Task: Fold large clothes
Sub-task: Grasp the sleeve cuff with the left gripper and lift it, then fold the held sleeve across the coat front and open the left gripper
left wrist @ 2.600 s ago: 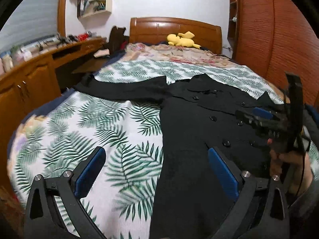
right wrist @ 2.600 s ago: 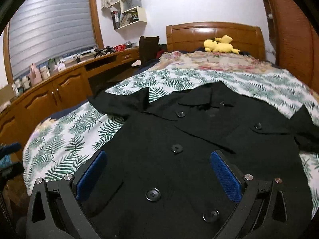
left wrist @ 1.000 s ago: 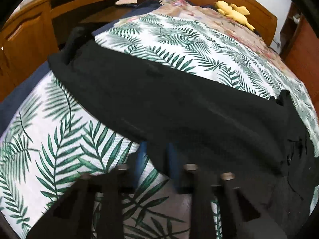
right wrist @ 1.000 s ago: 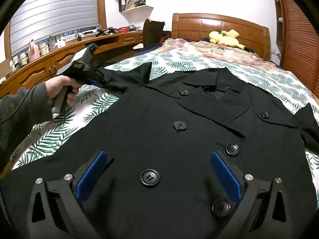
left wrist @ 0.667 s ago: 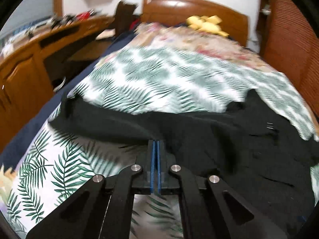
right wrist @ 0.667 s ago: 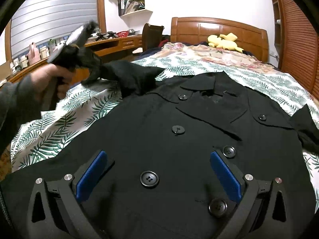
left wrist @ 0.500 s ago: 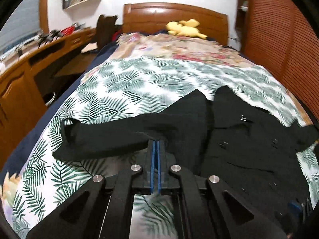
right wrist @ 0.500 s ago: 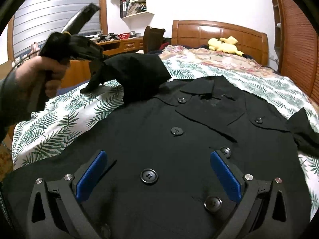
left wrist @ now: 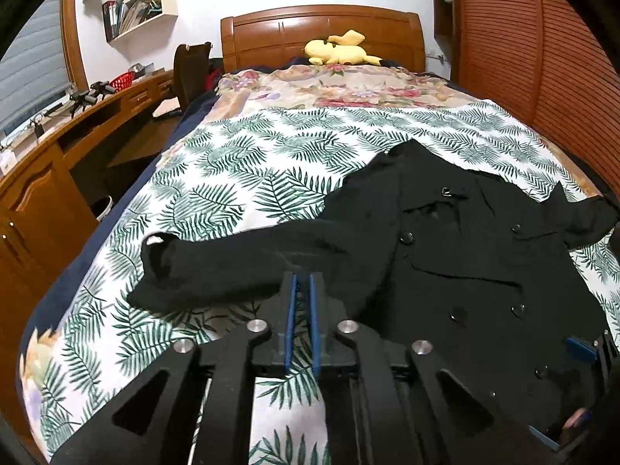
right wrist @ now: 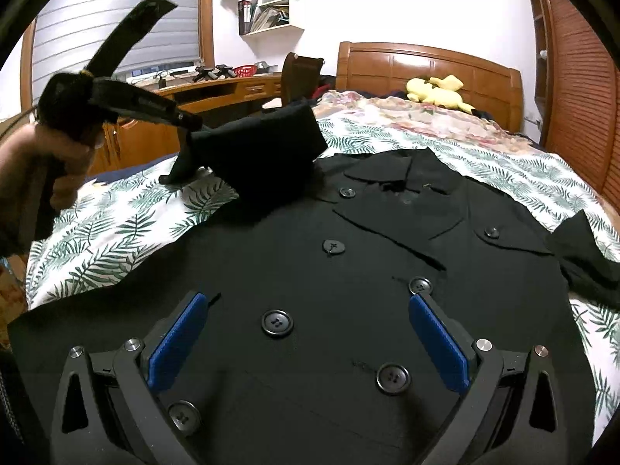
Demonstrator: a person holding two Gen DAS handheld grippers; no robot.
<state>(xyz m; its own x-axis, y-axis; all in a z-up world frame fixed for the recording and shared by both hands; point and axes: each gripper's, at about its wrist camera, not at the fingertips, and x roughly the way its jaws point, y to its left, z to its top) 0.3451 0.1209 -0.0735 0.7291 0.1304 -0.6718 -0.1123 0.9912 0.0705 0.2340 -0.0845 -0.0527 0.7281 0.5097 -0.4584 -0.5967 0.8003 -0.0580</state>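
1. A black coat (right wrist: pixel 387 255) is lying front-up on the bed's leaf-print bedspread (left wrist: pixel 232 178), its collar pointing toward the wooden headboard (left wrist: pixel 321 31) and its buttons showing.
2. The person's left hand (right wrist: pixel 66 143) is holding the left tool (right wrist: pixel 193 122) up above the bed's left side, angled downward, with its tip at the coat's left sleeve (right wrist: pixel 263 147).
3. That sleeve is standing lifted off the bedspread, reaching from the tool's tip across to the coat's shoulder – its cuff end is drooping down onto the leaf print.
4. The left tool's blue pads (left wrist: pixel 288 310) are sitting a narrow slit apart, having just been opening; the sleeve's fabric is lying across their tips, and whether they are still pinching it cannot be told.
5. The right tool (right wrist: pixel 306 333) is hovering low over the coat's front with its pads spread wide – nothing is being held between them, only buttons and black cloth showing below.
6. The coat's other sleeve (right wrist: pixel 581 255) is lying crumpled on the bedspread at the right edge.
7. A yellow plush toy (left wrist: pixel 337 52) is resting by the headboard, and a wooden tabletop (right wrist: pixel 217 85) is running along the wall to the left of the bed.
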